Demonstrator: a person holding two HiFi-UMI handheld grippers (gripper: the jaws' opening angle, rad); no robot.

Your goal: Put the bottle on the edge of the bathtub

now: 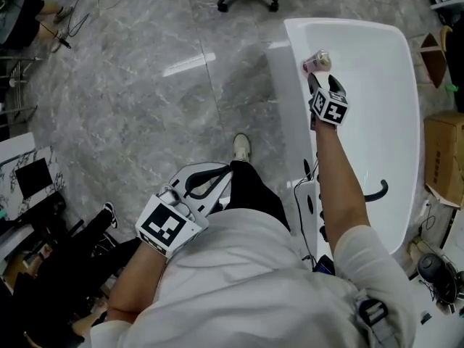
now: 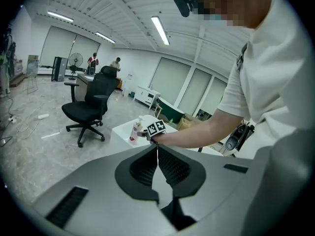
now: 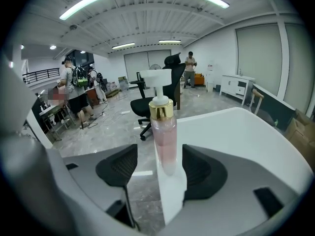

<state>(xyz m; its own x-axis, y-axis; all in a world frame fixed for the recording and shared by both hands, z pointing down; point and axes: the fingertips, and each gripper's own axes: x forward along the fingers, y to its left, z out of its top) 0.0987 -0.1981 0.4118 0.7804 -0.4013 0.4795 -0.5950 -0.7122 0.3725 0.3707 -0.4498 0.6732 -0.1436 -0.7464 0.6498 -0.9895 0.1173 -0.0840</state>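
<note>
The pink pump bottle (image 3: 163, 132) is standing upright on the rim of the white bathtub (image 3: 172, 200), in the centre of the right gripper view. Its gold collar and white pump head are rising above the jaws.

The right gripper (image 3: 160, 154) is pointing along the rim with its jaws spread wide. One dark ribbed pad (image 3: 120, 167) is sitting to the left of the bottle and the other to its right. A gap is showing on each side, so the pads are not pressing on it and nothing is being clamped.

In the head view the bottle (image 1: 317, 62) is sitting in the upper right of the frame, on the tub's (image 1: 341, 24) left-hand rim near its far corner. It is just beyond the right gripper (image 1: 317, 80).

The left gripper (image 2: 157, 151) is showing its two pads brought together, tips meeting, with nothing between them. In the head view it (image 1: 217, 176) is hanging in the lower left, close to the person's white shirt and well apart from the tub.

A black office chair (image 3: 157, 90) is standing on the grey marbled floor (image 1: 145, 85) behind the bottle.
</note>
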